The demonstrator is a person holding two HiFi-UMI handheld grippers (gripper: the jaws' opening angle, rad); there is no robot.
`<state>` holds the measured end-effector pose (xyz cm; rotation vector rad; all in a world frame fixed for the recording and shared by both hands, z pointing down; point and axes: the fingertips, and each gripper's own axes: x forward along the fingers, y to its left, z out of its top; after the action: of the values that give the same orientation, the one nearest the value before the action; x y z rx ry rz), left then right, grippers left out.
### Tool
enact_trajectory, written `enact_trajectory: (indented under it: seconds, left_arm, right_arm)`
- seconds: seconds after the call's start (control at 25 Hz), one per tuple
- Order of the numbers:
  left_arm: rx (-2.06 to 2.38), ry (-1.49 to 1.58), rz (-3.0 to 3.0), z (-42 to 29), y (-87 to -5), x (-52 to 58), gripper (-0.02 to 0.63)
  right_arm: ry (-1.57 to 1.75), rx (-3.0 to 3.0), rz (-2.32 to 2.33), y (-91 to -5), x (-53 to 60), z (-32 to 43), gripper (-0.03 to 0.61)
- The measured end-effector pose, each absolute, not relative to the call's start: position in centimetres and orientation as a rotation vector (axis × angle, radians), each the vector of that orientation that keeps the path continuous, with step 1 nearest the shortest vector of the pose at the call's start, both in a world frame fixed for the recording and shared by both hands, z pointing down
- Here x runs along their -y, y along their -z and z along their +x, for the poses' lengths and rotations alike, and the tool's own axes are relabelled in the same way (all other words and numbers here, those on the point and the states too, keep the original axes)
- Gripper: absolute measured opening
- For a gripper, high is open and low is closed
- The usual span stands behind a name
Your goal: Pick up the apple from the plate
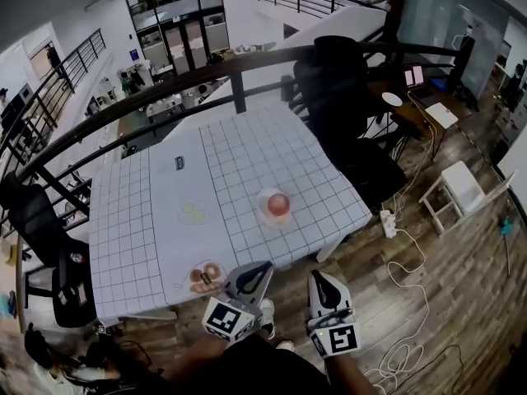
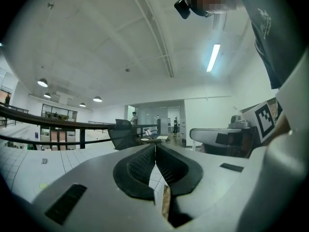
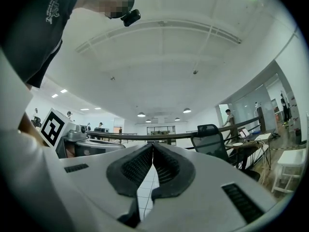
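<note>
A red apple (image 1: 278, 204) sits on a small pale plate (image 1: 265, 216) near the front right of the white gridded table (image 1: 247, 155). Both grippers hover off the table's near edge, short of the apple. My left gripper (image 1: 265, 267) is shut with nothing in it; its jaws (image 2: 155, 153) meet at the tips. My right gripper (image 1: 315, 279) is shut and empty too, its black pads (image 3: 152, 150) touching at the front. Neither gripper view shows the apple; both look level across the tabletop.
A plate of doughnuts (image 1: 205, 276) lies at the table's near edge beside the left gripper. A plate with green slices (image 1: 193, 212) sits mid-table. Black office chairs (image 1: 342, 97) stand at the far right, a power strip and cables (image 1: 389, 222) lie on the wooden floor.
</note>
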<state>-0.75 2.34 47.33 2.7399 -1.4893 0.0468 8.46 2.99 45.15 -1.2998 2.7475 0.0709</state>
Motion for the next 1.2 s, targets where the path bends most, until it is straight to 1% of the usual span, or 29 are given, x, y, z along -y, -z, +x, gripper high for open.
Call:
enact_trajectory:
  seconds: [0.32, 0.64, 0.84, 1.2]
  left_arm:
    - [1.489, -0.053, 2.737, -3.0, -47.5, 4.0, 0.023]
    - [1.480, -0.032, 2.727, -5.5, -48.1, 8.6, 0.023]
    - [1.434, -0.003, 2.744, -5.4, -48.1, 10.4, 0.023]
    - [1.444, -0.014, 2.717, -4.8, -48.6, 13.5, 0.023]
  right_arm:
    - [0.030, -2.736, -1.283, -46.0, 4.2, 6.0, 0.023]
    - [-0.032, -2.781, -1.296, -45.8, 9.5, 3.2, 0.023]
    - [-0.044, -2.772, -1.338, -45.7, 11.9, 2.9, 0.023]
    - [-0.136, -2.840, -1.242, -45.5, 15.4, 2.3, 0.023]
